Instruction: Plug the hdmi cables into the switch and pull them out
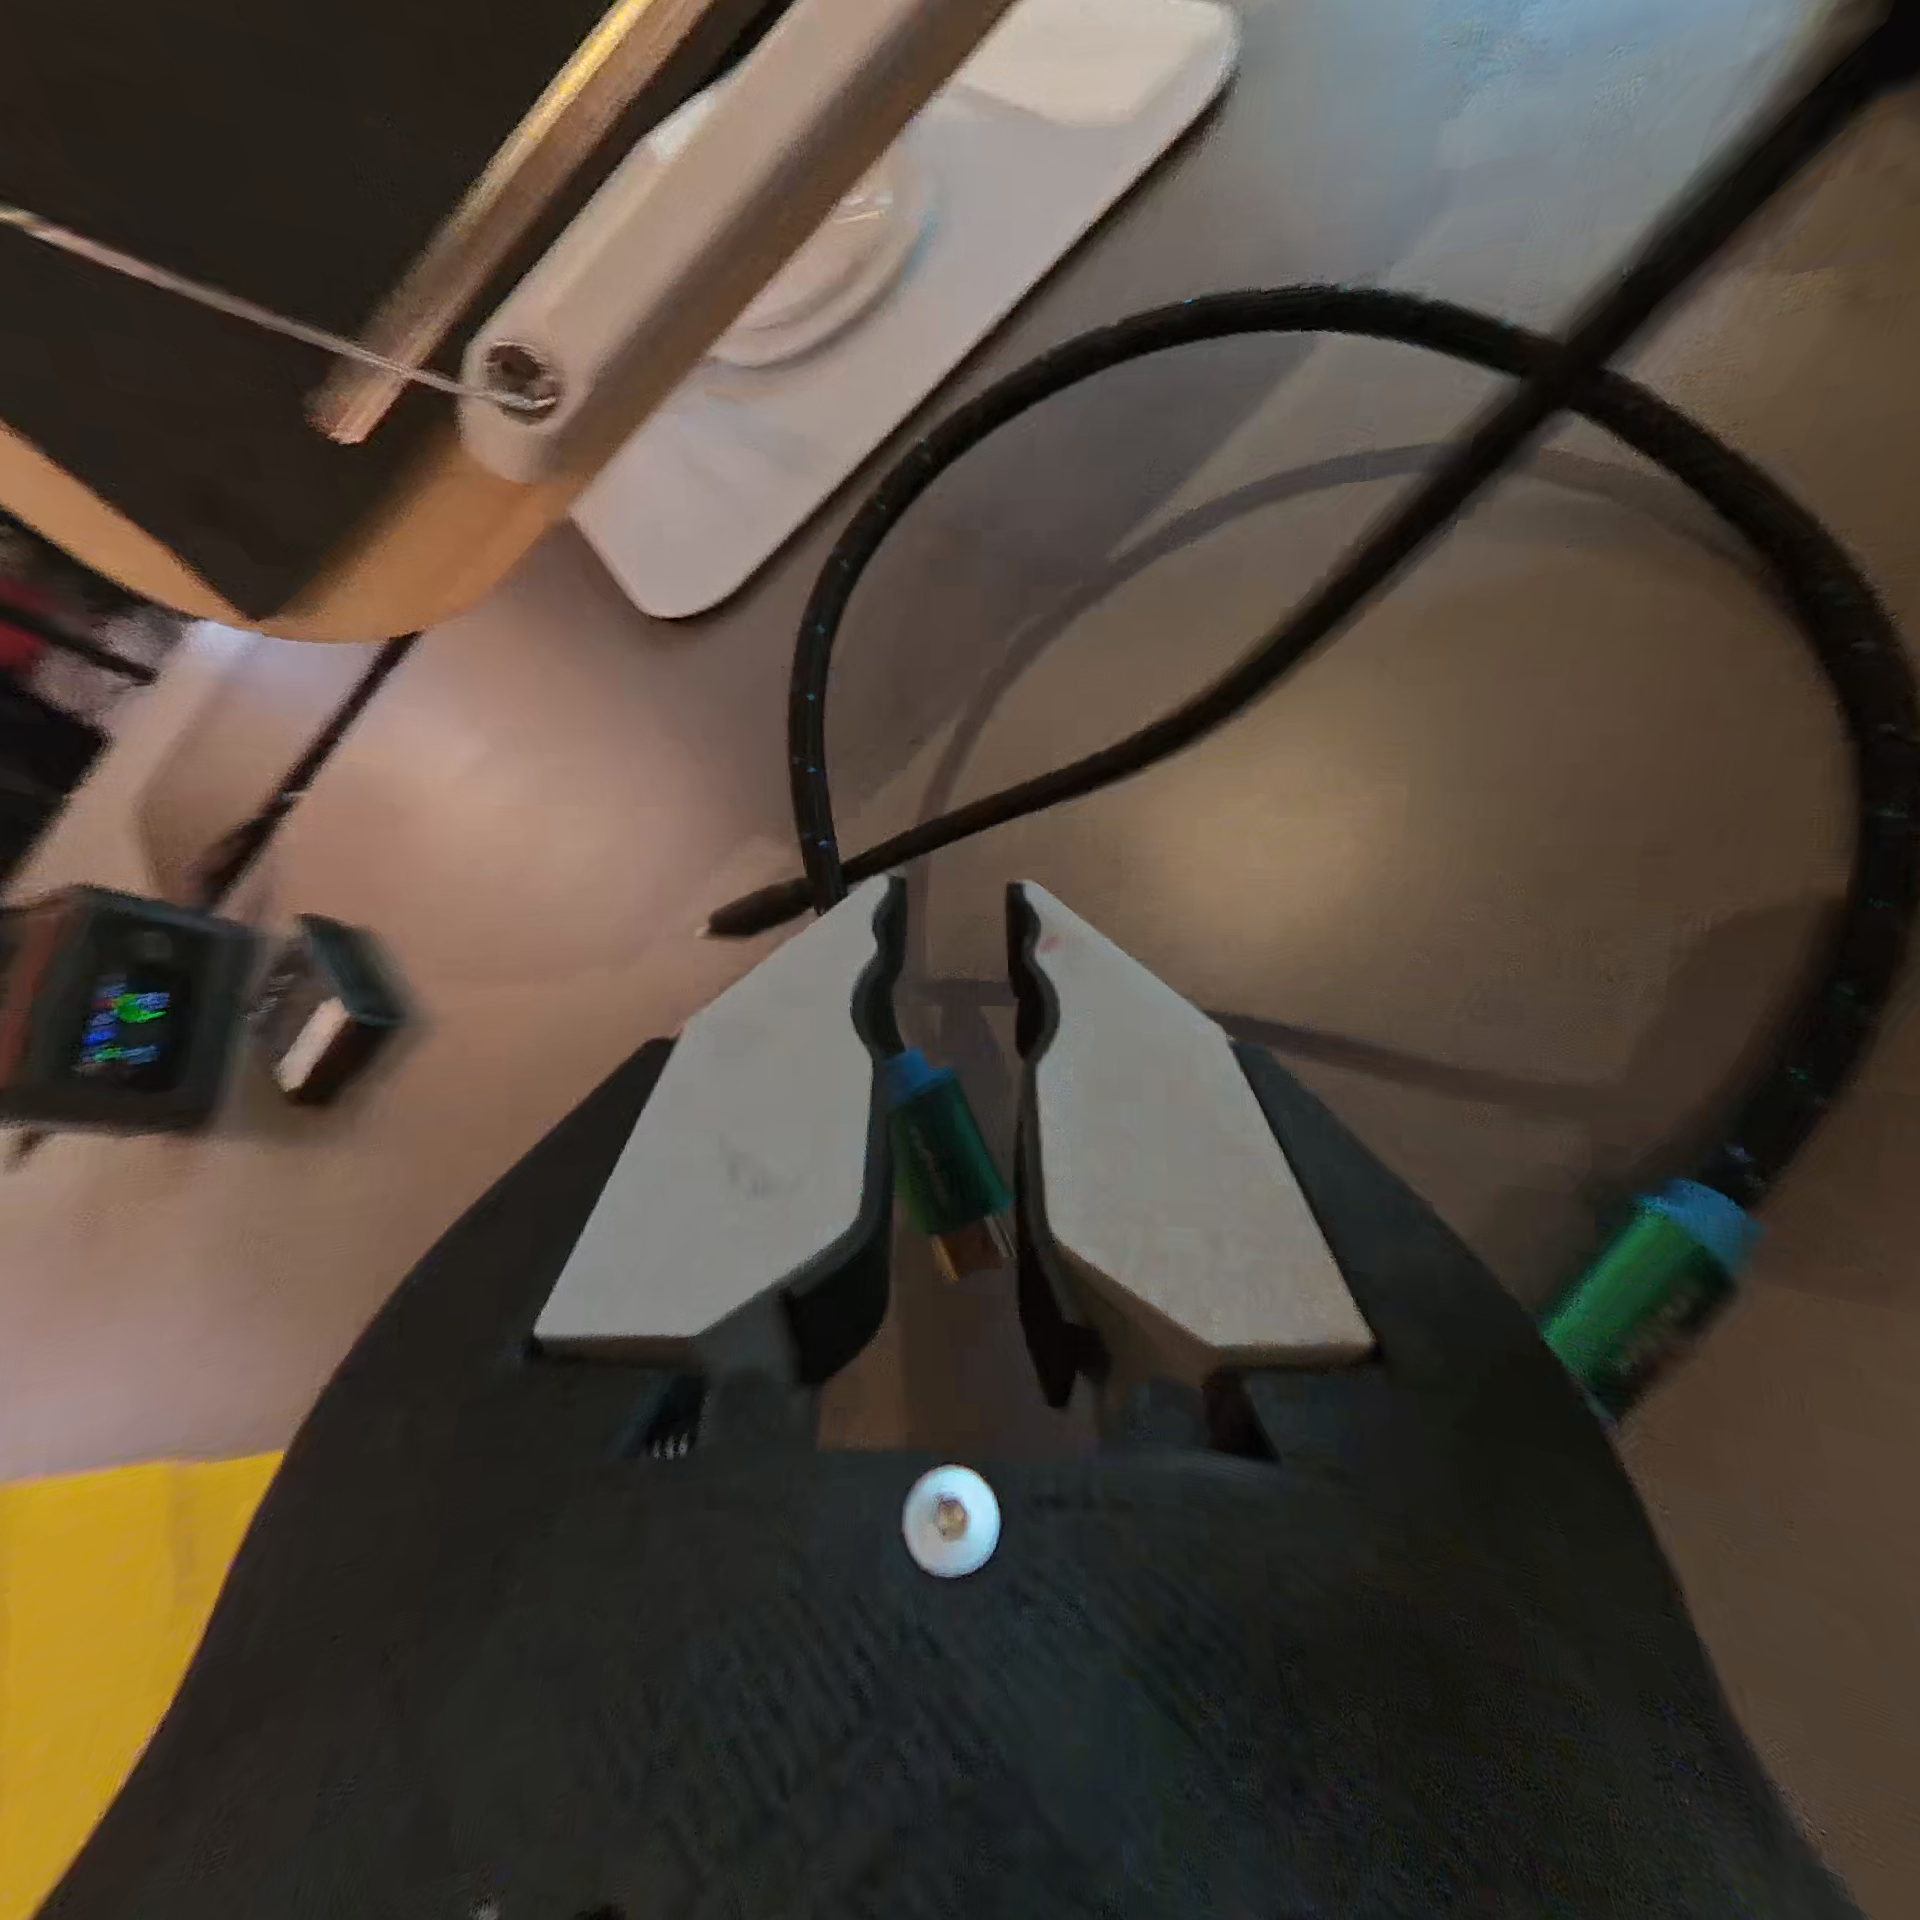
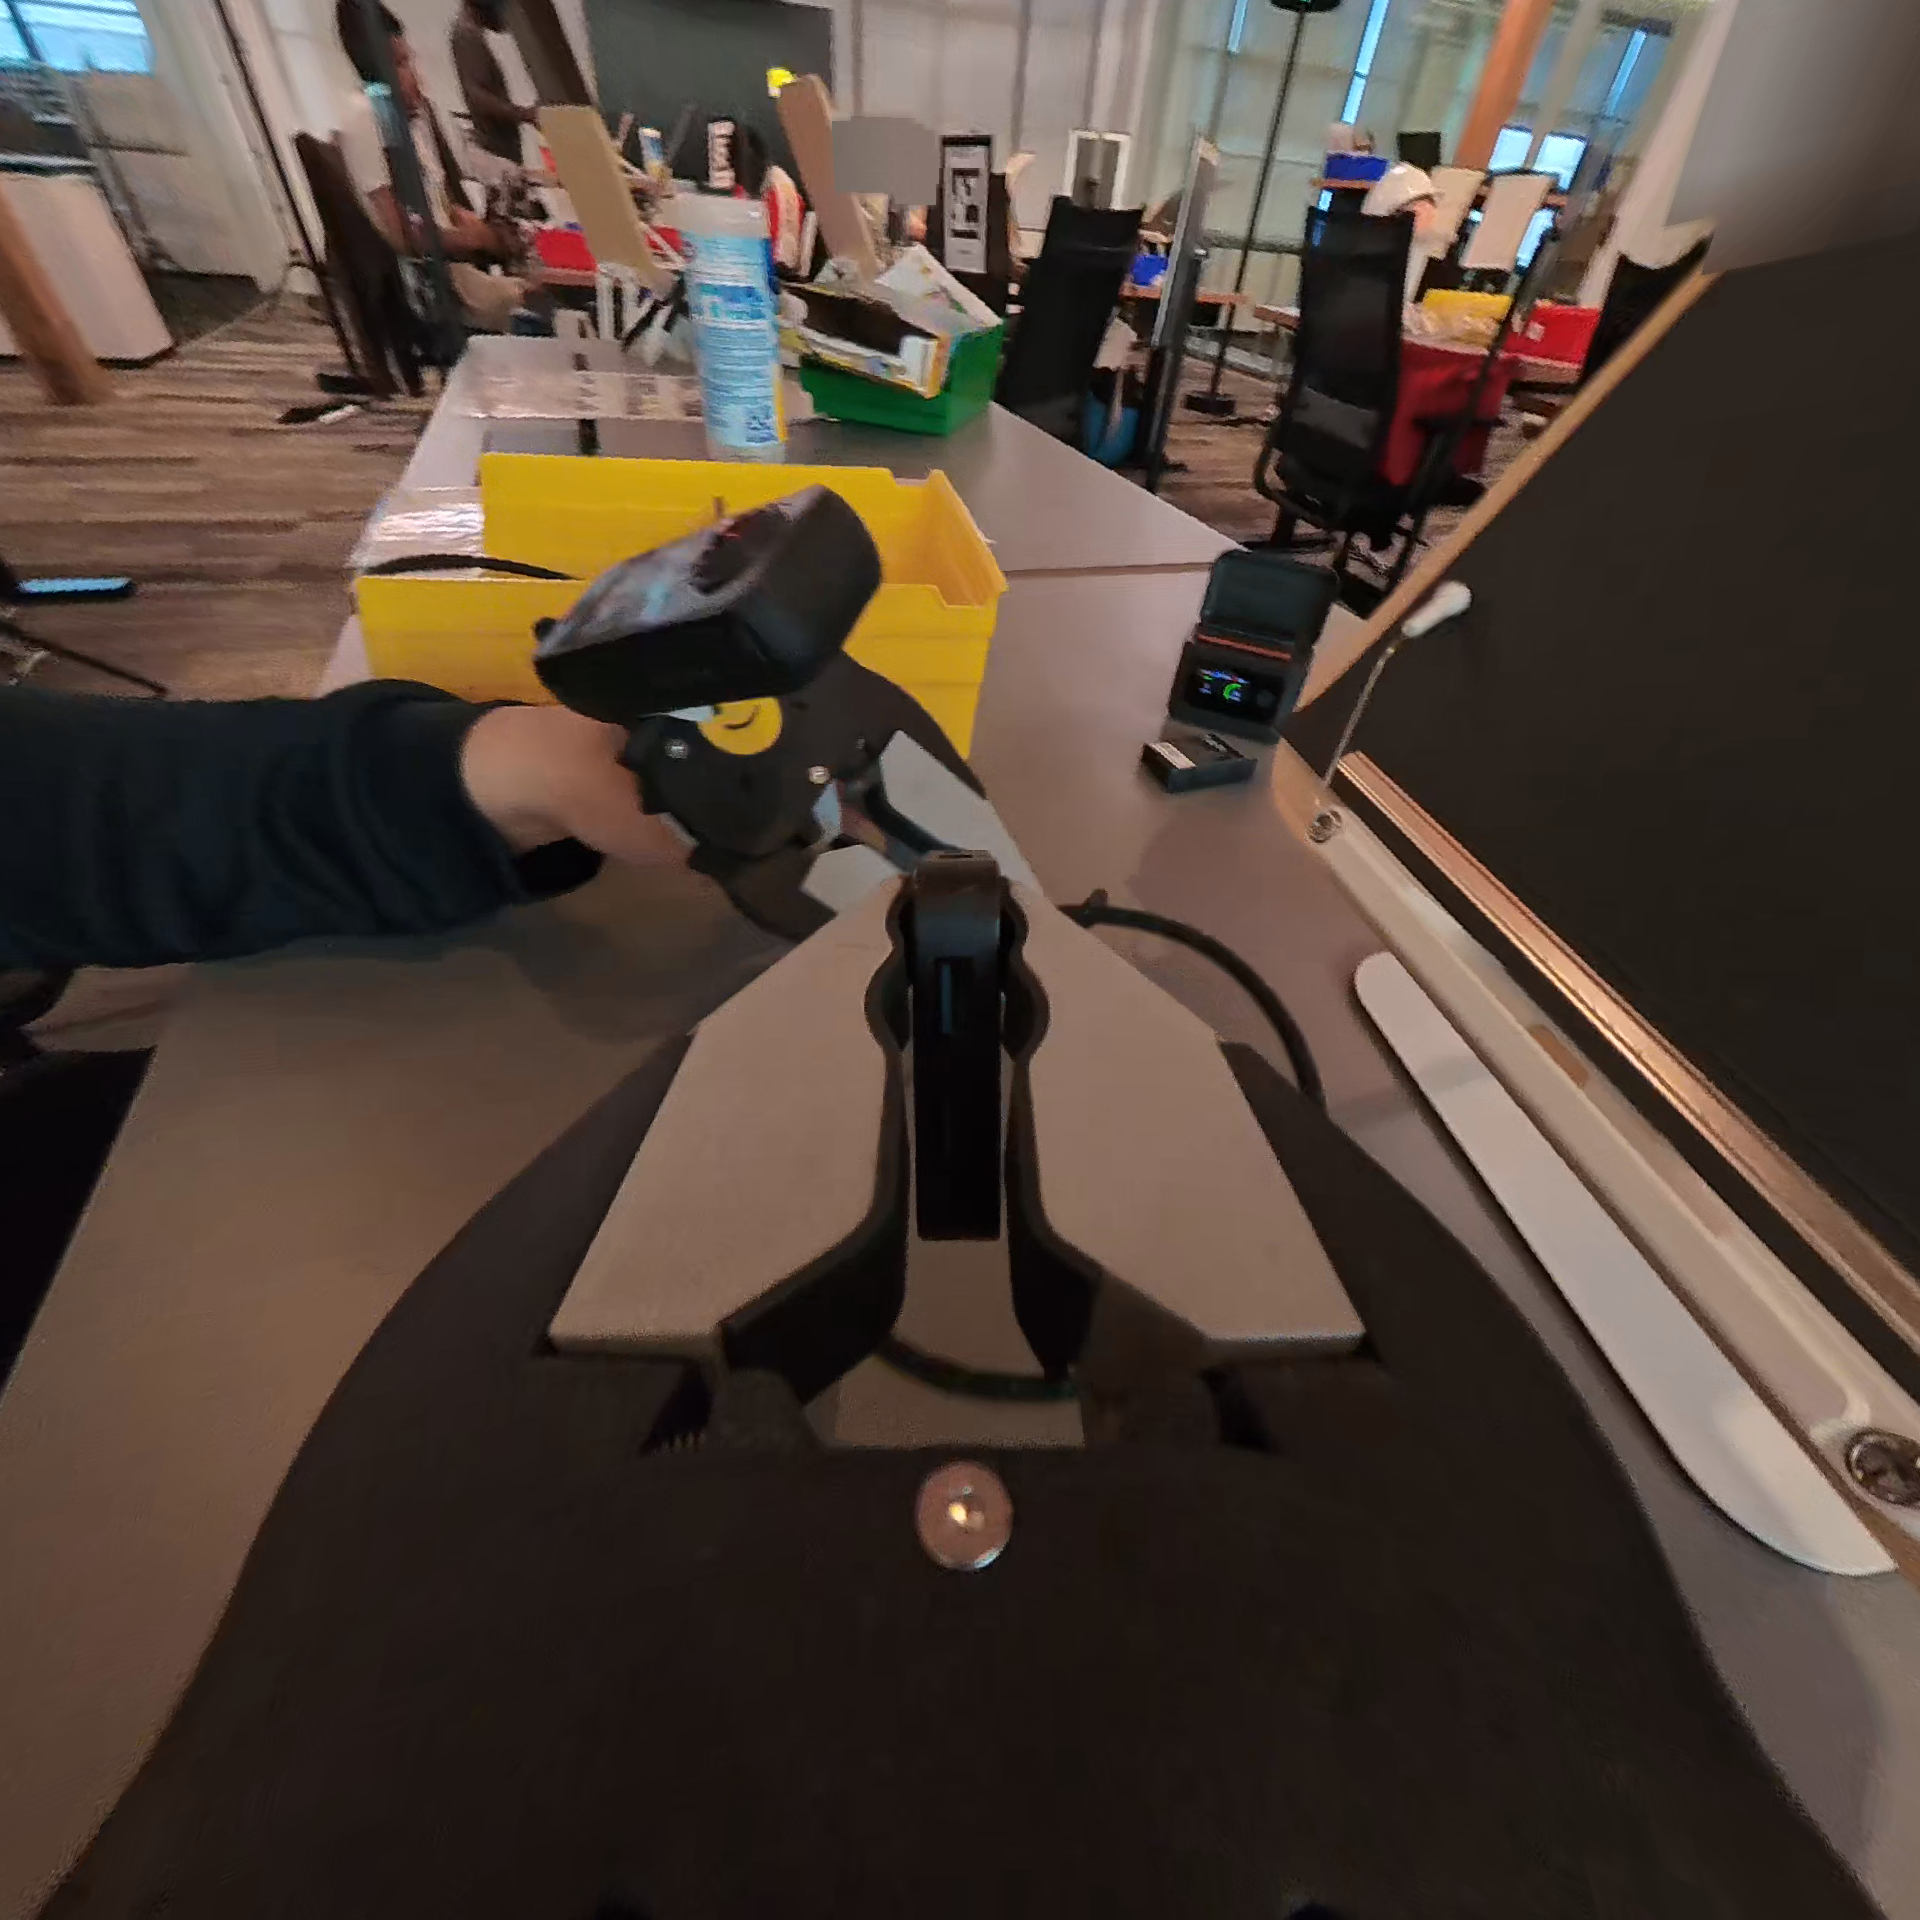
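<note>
The grey-brown tabletop [image 2: 312,1143] is bounded on the right by a black panel with a pale wooden edge [image 2: 1683,727] on white flat feet [image 2: 1621,1278], and at the back by a yellow plastic bin [image 2: 914,582]. Bare surface lies open toward the near left. A small black device with a lit screen [image 2: 1236,665] stands near the panel, well apart from both tools.

The person's dark-sleeved left arm [image 2: 208,821] reaches in from the left, level over the table, its hand wrapped round the left gripper [image 1: 956,904]. That gripper points steeply down at the table with its jaws parted. A green metal HDMI plug with a blue collar [image 1: 940,1164] sits in the gap, beside the left finger; whether it is pinched cannot be told. Its black braided cable [image 1: 1247,312] loops away to a second green plug [image 1: 1642,1299] on the right.

The right gripper [image 2: 956,883] is clamped on a slim black switch box [image 2: 956,1101], held upright between its fingers, with a black cord [image 2: 1216,966] trailing right.
</note>
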A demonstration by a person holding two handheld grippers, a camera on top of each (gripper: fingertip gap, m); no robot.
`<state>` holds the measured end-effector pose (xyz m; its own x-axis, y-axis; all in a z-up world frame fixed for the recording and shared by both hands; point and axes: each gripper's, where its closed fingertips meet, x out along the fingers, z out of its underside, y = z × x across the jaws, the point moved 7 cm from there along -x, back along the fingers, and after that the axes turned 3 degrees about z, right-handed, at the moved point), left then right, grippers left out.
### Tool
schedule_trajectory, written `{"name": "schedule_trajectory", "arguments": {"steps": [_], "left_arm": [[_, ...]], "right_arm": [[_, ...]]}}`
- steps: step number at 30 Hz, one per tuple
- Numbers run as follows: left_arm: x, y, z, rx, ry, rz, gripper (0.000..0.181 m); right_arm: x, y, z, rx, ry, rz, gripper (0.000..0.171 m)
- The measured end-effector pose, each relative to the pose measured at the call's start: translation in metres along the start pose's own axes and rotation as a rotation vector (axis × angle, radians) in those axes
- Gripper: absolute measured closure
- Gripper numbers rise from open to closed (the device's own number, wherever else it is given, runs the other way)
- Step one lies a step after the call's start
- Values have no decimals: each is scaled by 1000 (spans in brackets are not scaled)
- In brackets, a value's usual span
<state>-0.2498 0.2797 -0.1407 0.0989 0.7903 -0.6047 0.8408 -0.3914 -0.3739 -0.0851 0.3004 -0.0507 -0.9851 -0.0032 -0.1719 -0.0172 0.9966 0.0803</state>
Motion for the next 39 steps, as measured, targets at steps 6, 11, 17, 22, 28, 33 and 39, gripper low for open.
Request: {"name": "schedule_trajectory", "arguments": {"steps": [6, 11, 17, 22, 28, 33, 39], "left_arm": [[-10, -35, 5, -67, 48, -165, 167], [-36, -42, -6, -136, 185, -4, 132], [-83, -43, -25, -62, 460, 64, 150], [-98, -34, -37, -108, 564, 167, 168], [-126, -41, -42, -237, 768, 358, 142], [-113, -26, -44, -129, 711, 330, 122], [-128, -38, -47, -185, 804, 267, 129]], "right_arm": [[-20, -11, -15, -27, 98, -144, 160], [-26, -5, -18, -21, 141, -87, 161], [-14, -9, -11, -116, 87, -35, 160], [-11, -9, -9, -130, 77, -22, 161], [-5, 3, 2, -85, -3, 58, 161], [1, 2, 6, -91, -34, 61, 161], [2, 10, 11, -35, -57, 90, 160]]}}
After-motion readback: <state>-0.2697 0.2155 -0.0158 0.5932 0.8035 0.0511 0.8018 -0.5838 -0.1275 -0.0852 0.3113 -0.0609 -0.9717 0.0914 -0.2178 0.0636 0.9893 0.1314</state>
